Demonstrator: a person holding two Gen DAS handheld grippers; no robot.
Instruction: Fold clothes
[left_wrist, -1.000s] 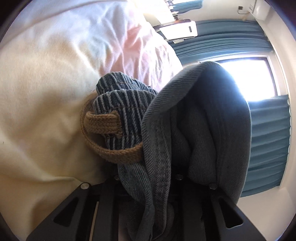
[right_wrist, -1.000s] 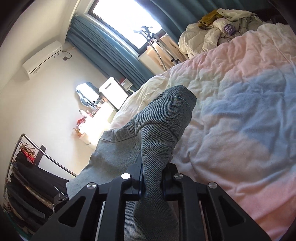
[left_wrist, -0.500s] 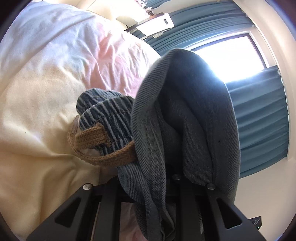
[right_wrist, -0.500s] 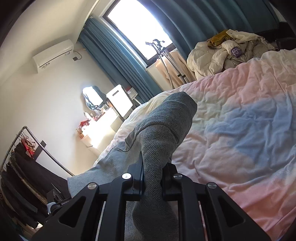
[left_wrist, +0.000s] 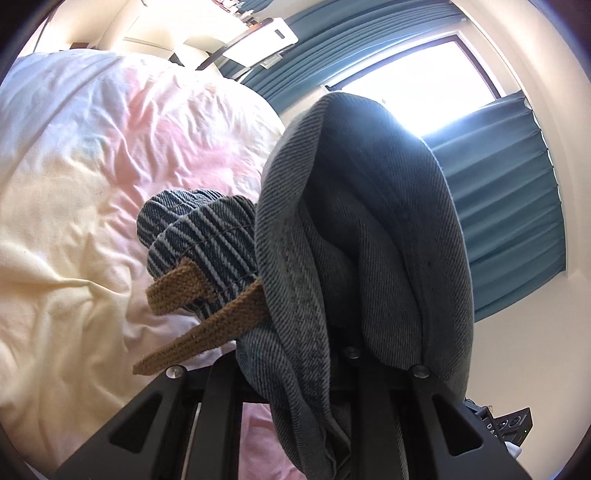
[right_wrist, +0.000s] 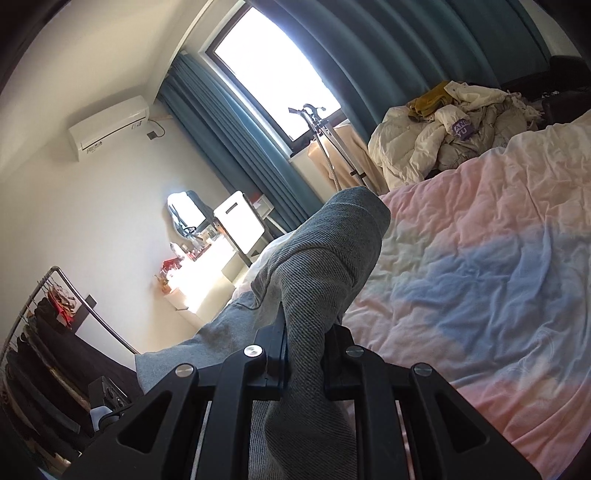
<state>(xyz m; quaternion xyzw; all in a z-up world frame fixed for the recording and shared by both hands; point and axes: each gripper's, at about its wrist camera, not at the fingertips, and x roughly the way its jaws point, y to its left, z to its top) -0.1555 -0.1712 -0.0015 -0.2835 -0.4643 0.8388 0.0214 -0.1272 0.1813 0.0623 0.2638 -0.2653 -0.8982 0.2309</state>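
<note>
Jeans (left_wrist: 369, 258) bunched in both tongs, lifted above pastel bed (right_wrist: 480, 277). Left tongs (left_wrist: 295, 369) clamped on denim fold, tan drawstring (left_wrist: 199, 332) dangling at 9 o'clock. Right tongs (right_wrist: 303, 354) pinched shut on grey denim edge.

Grey-blue denim garment (left_wrist: 369, 258) with striped lining, tan strap (left_wrist: 207, 332); bedspread (right_wrist: 480, 280) pink, blue, perhaps cream.

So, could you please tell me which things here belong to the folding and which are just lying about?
In the job: denim garment with tan strap, held by left gripper and right gripper; bed.

Lying about: heaped clothes, clothes rack, curtains.
</note>
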